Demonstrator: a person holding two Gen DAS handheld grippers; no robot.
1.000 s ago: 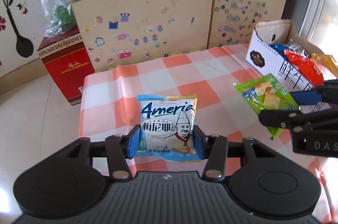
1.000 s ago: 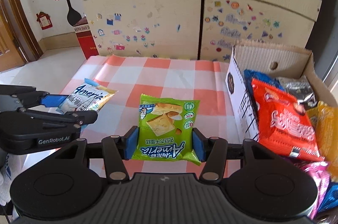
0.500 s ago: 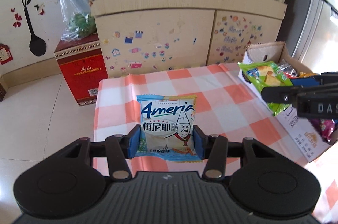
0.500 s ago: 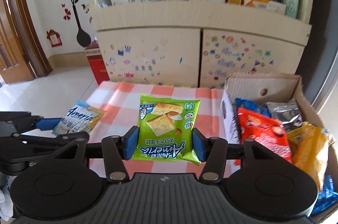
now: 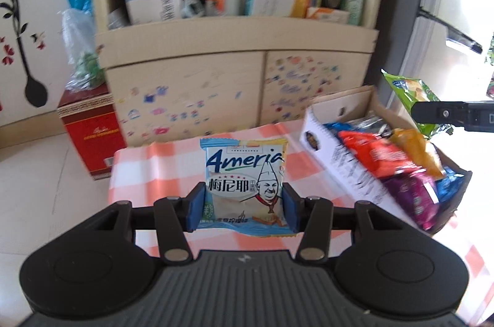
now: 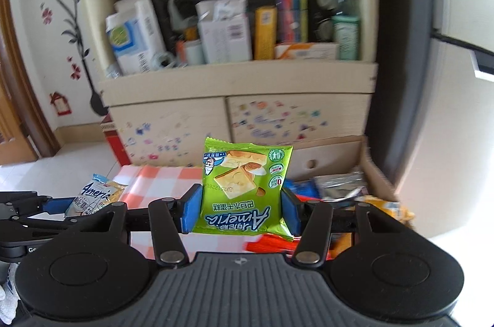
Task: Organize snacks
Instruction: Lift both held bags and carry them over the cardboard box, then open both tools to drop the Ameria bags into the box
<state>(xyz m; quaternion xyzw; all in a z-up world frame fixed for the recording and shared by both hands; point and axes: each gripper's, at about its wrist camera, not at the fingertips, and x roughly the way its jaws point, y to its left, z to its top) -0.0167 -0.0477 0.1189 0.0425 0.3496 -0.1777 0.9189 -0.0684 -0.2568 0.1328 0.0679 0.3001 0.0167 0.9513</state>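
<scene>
Checked tabletop (image 5: 160, 169) below; both tongs grip packets: left tongs (image 5: 244, 209) blue packet (image 5: 245, 182), right tongs (image 6: 240, 211) green packet (image 6: 244, 182); next, release into carton (image 5: 349, 172).

We are looking at a blue-and-white snack packet (image 5: 244, 183) with dark blue lettering, and a lime green one (image 6: 244, 191) printed with pale biscuits. Blue pads (image 5: 196, 206) are showing on black grippers. The tablecloth (image 5: 160, 169) is showing orange and white checks (rather faded), beside a red box (image 5: 91, 131).
</scene>
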